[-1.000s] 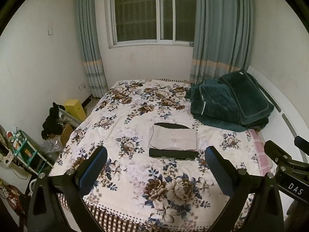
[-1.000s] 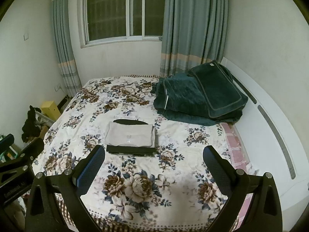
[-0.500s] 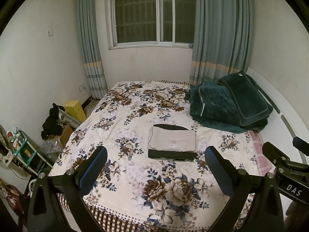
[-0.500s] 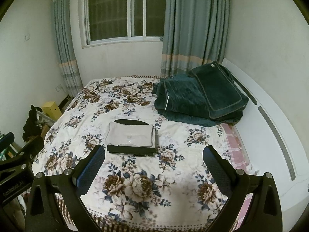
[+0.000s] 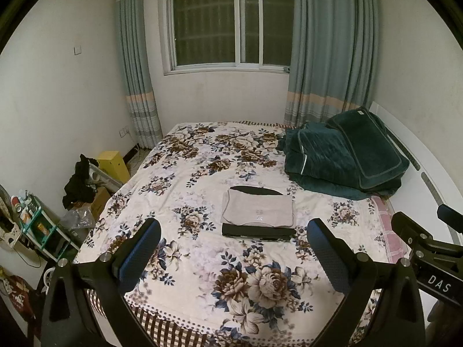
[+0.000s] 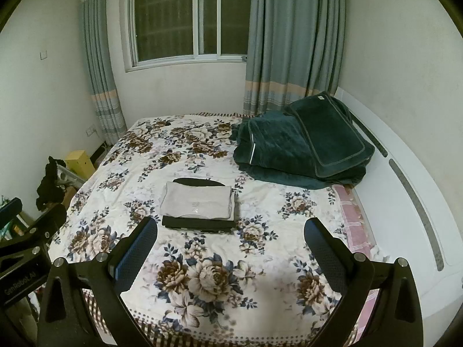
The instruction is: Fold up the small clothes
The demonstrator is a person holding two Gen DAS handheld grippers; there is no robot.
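Left gripper (image 5: 233, 248) and right gripper (image 6: 230, 247) were held spread and empty at the near bed edge. Folded grey garment (image 5: 258, 211) lay mid-bed atop a folded black garment (image 5: 258, 230), long axes running left-right. Folding seemed complete, probably; any further squaring would be best done by pressing edges lightly.

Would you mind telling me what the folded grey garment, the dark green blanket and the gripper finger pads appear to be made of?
The grey garment looks like matte knit cotton or jersey: soft rounded fold edges, no sheen. The dark green blanket seems plush fleece or velvet, going by its quilted pile and piped edge. The finger pads look like blue textured rubber, dotted for grip, on black rigid plastic or metal frames; I cannot tell which.
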